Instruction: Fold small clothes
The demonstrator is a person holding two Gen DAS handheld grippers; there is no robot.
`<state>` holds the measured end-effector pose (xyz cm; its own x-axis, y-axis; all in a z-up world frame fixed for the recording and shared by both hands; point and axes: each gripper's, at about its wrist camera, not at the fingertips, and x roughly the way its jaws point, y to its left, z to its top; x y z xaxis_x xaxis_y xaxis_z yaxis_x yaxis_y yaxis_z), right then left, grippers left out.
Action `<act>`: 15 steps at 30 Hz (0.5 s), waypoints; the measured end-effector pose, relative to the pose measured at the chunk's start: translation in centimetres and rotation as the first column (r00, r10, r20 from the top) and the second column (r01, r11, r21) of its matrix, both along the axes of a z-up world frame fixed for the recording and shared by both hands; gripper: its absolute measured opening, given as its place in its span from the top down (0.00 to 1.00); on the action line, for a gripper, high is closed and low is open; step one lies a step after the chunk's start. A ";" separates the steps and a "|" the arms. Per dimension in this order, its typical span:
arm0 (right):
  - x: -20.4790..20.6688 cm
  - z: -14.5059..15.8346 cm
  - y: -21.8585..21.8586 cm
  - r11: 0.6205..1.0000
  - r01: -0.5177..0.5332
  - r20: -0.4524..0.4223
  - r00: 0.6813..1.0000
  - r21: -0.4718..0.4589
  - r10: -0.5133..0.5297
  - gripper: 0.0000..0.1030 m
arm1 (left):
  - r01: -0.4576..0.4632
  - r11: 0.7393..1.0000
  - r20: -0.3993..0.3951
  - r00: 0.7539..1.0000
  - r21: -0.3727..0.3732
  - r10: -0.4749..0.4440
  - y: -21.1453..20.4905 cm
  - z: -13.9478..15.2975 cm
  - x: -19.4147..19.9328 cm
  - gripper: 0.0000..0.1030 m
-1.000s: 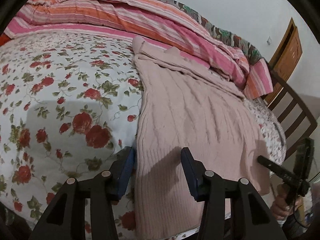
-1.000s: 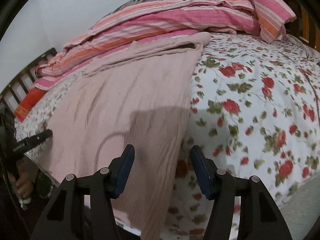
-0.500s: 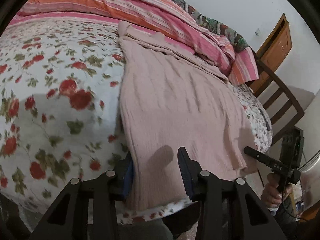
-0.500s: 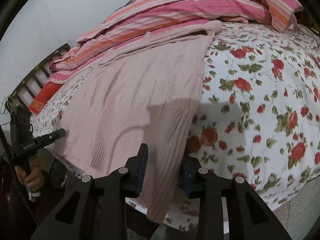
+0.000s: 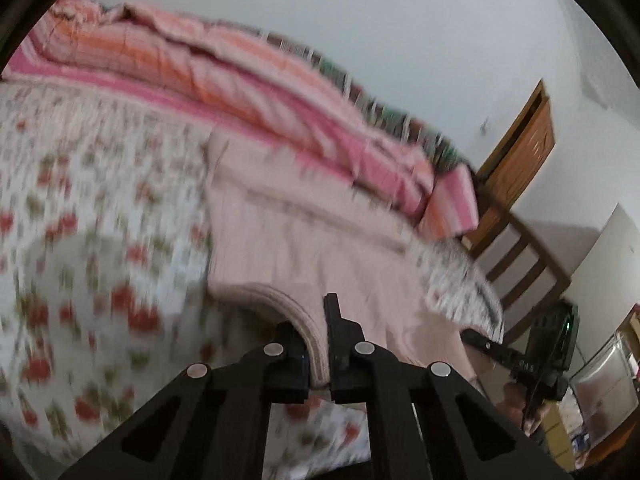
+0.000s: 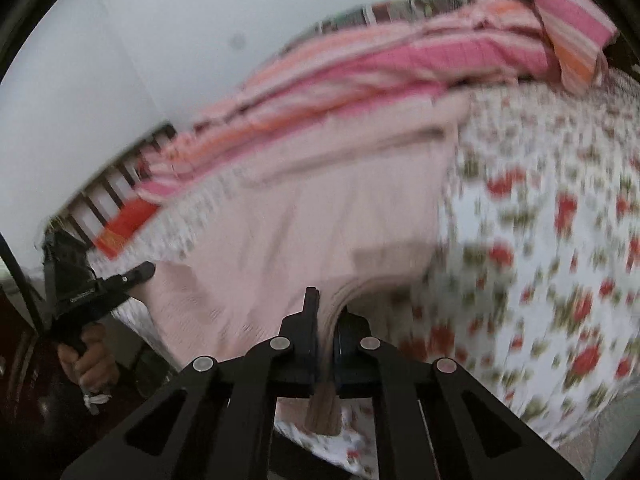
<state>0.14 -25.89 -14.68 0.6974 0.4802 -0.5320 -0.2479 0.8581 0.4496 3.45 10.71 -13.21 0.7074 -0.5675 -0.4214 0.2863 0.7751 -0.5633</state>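
A pale pink garment (image 5: 320, 248) lies spread on a bed (image 5: 80, 216) with a floral cover. The left gripper (image 5: 318, 344) and right gripper (image 6: 326, 332) each pinch a near hem corner, raised off the bed. This looks like the first fold: next, carry both corners evenly toward the far edge.

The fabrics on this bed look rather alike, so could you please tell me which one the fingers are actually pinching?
The plain pale-pink knit garment; both the left gripper and the right gripper clamp its near hem. The floral sheet and striped quilt lie ungripped.
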 end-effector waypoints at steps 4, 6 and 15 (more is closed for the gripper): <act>2.2 2.6 -2.0 0.992 0.032 0.036 0.999 0.124 -0.037 0.95 | -0.020 0.998 0.057 0.998 -0.052 0.023 -0.1 2.6 2.6 0.94; 3.6 3.3 -3.0 0.980 0.057 0.027 0.998 0.190 -0.063 0.95 | -0.048 0.998 0.072 0.996 -0.042 0.051 -0.3 3.3 4.1 0.94; 10.6 4.2 -5.2 0.945 0.086 0.007 0.996 0.315 -0.093 0.95 | -0.127 0.990 0.053 0.990 -0.059 0.131 0.1 3.9 10.9 0.94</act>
